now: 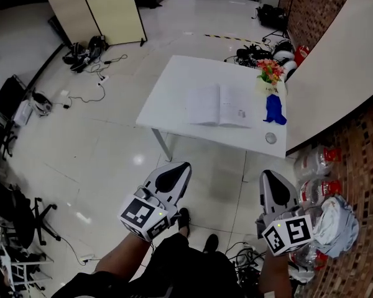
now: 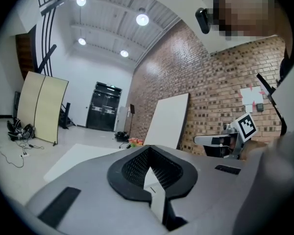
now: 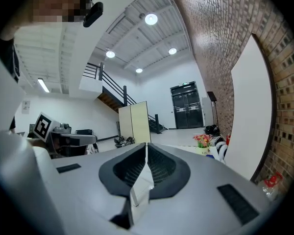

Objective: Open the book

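Note:
A book lies open, pages up, in the middle of a white table that stands well ahead of me. My left gripper and right gripper hang low over the tiled floor, close to my body and far short of the table. In the left gripper view, the left gripper has its jaws pressed together with nothing between them. So does the right gripper in the right gripper view. The book does not show in either gripper view.
Flowers in a pot, a blue object and a small round thing sit at the table's right end. A white board leans on the brick wall. Bottles and bags lie at the right; a folding screen and cables stand behind.

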Demonstrator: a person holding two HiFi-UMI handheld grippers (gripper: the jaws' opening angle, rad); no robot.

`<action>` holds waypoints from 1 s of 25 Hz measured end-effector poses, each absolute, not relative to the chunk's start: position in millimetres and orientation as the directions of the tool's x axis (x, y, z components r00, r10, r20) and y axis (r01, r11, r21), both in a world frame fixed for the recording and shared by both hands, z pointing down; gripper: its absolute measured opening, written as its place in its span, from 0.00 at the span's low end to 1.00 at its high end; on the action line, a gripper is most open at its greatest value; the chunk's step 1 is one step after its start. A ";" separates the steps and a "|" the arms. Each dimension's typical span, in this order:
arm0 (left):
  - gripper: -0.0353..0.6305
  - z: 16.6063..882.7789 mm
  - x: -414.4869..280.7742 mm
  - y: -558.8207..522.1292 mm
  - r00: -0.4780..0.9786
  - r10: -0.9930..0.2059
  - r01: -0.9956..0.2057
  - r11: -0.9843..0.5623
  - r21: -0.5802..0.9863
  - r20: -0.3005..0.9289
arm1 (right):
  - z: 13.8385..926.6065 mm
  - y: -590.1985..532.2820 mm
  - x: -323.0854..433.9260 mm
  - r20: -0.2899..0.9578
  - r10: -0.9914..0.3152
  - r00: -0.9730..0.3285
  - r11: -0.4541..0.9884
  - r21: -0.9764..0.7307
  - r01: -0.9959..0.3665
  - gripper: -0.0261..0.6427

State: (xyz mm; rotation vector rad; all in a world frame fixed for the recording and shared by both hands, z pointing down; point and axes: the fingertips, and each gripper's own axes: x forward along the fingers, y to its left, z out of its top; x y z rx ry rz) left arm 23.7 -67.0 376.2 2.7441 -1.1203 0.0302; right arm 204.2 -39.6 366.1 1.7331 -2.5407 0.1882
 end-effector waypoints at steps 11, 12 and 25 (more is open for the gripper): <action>0.05 359.2 -55.3 56.7 0.703 -0.710 -0.709 -0.692 0.136 0.051 | 351.8 69.5 135.1 0.086 -0.924 -0.373 0.370 -0.047 -0.928 0.04; 0.05 359.4 -67.1 69.2 0.711 -0.702 -0.700 -0.701 0.136 0.039 | 351.0 82.0 124.1 0.089 -0.928 -0.361 0.359 -0.038 -0.933 0.04; 0.05 359.1 -156.4 197.0 0.776 -0.630 -0.624 -0.766 0.152 0.009 | 339.2 226.9 32.5 0.098 -0.951 -0.292 0.288 -0.059 -0.956 0.04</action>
